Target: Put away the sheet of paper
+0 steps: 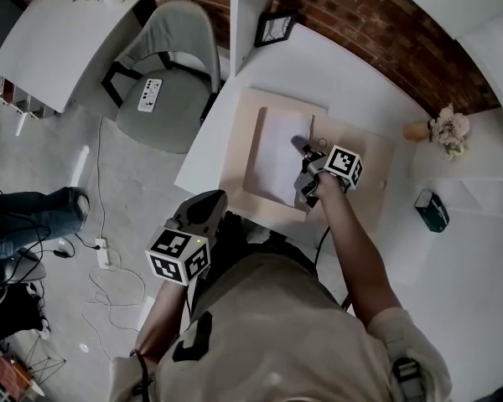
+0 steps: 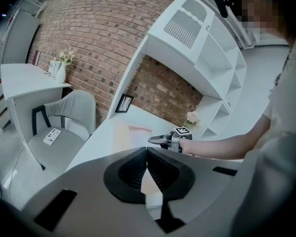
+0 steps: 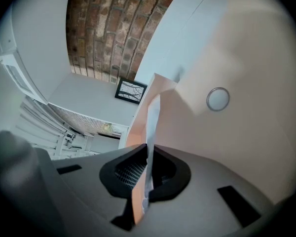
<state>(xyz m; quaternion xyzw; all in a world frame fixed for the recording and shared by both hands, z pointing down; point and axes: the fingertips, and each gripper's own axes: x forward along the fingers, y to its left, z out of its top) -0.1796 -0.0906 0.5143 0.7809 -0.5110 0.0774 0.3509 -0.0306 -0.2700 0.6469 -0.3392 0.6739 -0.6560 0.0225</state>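
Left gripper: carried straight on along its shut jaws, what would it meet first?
Probably the white desk near its front edge, then the beige folder lying on it. The right gripper sits slightly right of that line. Depth is unclear, so the left gripper might clear the edge.

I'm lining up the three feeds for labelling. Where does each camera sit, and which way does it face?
Head view: on the head, steeply down at the white desk; shows torso, left tool, right tool.
Left gripper view: on left tool, low, facing red brick wall; shows shut jaws, right forearm.
Right gripper view: on right tool, along the beige folder; jaws grip the white sheet of paper.
Shared: the black picture frame, all three.
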